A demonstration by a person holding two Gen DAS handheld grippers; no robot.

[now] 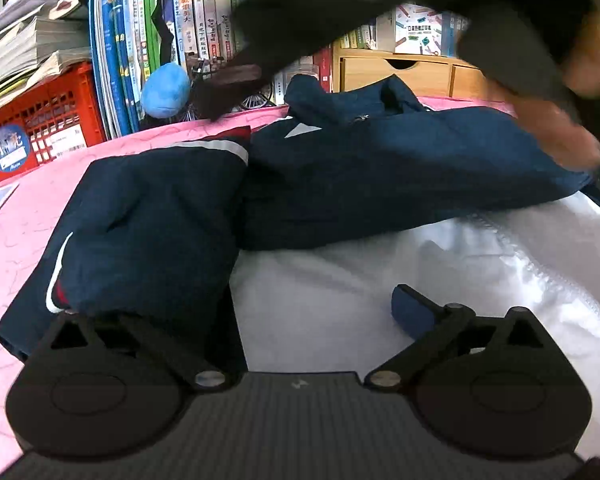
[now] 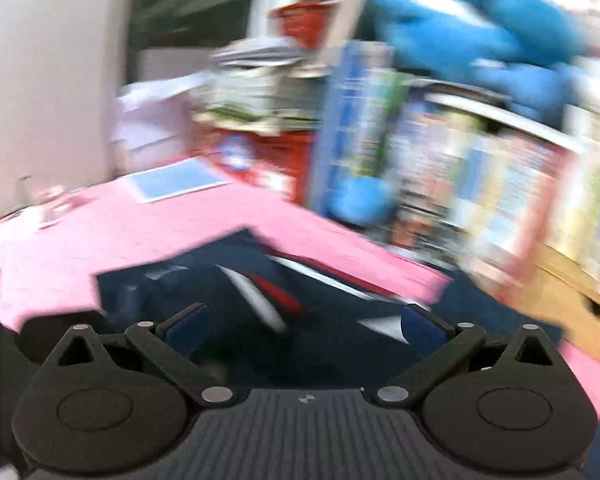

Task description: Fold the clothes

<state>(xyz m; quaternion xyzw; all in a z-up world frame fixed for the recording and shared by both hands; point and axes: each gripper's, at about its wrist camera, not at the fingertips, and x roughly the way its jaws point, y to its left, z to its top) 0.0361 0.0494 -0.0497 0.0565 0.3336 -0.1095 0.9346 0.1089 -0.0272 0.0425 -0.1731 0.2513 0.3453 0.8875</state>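
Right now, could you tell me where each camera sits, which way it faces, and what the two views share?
Left wrist: on the left gripper, angled down at the navy jacket and its white lining; open fingers and a hand show.
Right wrist: on the right gripper, blurred, over the jacket, facing the bookshelf; open fingers show.
Shared: jacket, pink tablecloth, red crate, books.

Navy jacket (image 1: 340,176) with white and red stripe trim, lying crumpled across the middle of the left wrist view on pink cloth. Partly folded: left sleeve portion doubled over at centre left, white lining exposed at lower right, zipper edge running along it. Collar bunched at upper centre. In the right wrist view, blurred, spread at lower centre (image 2: 228,280).
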